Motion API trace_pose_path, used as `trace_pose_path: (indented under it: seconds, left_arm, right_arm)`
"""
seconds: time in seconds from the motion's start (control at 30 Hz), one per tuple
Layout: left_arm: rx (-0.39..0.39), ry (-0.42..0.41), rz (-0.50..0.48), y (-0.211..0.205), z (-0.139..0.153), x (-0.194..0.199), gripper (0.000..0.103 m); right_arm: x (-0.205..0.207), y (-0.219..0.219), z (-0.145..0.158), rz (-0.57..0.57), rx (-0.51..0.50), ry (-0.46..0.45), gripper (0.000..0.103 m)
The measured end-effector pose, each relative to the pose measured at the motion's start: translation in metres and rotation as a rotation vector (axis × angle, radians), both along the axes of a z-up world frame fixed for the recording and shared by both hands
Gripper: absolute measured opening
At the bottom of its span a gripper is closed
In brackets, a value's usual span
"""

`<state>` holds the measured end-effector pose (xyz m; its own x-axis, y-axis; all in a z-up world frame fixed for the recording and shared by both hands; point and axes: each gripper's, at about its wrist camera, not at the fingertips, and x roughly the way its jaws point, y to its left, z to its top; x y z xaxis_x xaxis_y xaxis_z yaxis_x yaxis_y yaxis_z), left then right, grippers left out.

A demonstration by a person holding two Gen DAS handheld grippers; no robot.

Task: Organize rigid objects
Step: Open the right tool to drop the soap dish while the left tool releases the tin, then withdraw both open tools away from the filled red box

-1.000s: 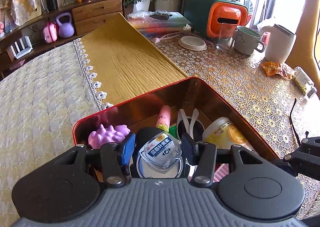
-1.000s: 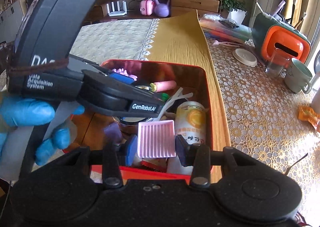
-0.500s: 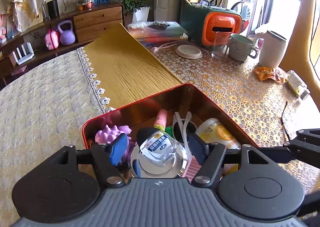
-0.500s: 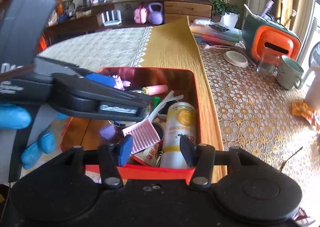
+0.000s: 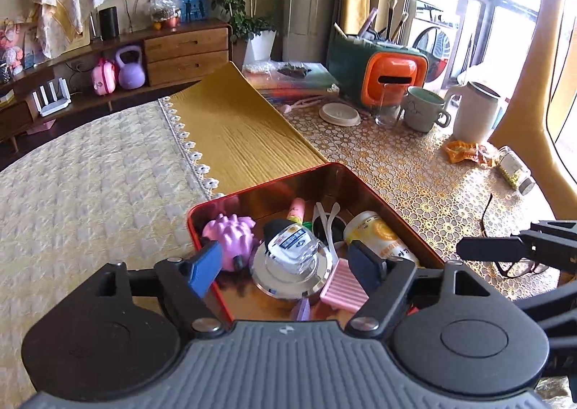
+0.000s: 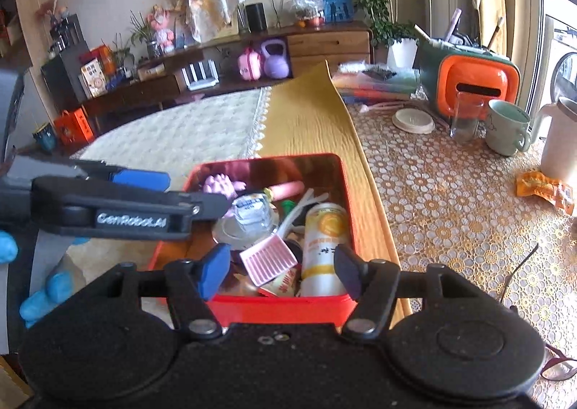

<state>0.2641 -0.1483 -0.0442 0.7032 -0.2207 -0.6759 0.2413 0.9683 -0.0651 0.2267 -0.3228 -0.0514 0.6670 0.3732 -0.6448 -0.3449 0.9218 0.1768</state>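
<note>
Above a red tin box [image 5: 364, 182] on a cloth-covered table [image 5: 414, 171], both handheld grippers hang with nothing in their grasp. Seen from the left wrist, the left gripper [image 5: 285, 263] has its jaws spread wide, having just been opening, its pads clear of the small glass bottle [image 5: 294, 247] that stands below on a shiny round lid [image 5: 285, 281] inside the box. The right gripper [image 6: 279, 270] likewise has its jaws apart, just opened further, and they press on nothing; a pink ridged tray [image 6: 268, 259] and a yellow-and-white can [image 6: 324, 243] lie in the box beneath them. Also in the box are a spiky pink toy [image 5: 230, 236] at the far left corner, a pink tube [image 5: 297, 209] and white plastic spoons [image 5: 326, 218]; something small and purple at the near edge is too blurred to name. A blue-gloved hand [image 6: 39, 286] carries the left gripper, which shows in the right wrist view just left of the box. Well beyond it on the table stand an orange and green holder [image 5: 393, 79], a mug [image 5: 423, 110] and a white jug [image 5: 474, 111].
</note>
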Motion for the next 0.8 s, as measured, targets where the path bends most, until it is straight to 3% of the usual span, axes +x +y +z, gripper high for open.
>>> trace_pose_path:
  seconds: [0.23,0.67,0.8]
  left_arm:
    - [-0.029,-0.016,0.011,0.018,0.012,-0.026,0.077]
    - [-0.023,-0.082,0.024,0.03,0.024,-0.08,0.08]
    - [-0.061,-0.079,0.026,0.033,0.026,-0.09,0.085]
  right_arm:
    - [-0.017,0.003,0.01,-0.006,0.057,-0.012,0.066]
    - [-0.058,0.004,0.026,-0.01,0.086,-0.106,0.082]
    - [-0.064,-0.002,0.029,-0.022,0.111,-0.116,0.086]
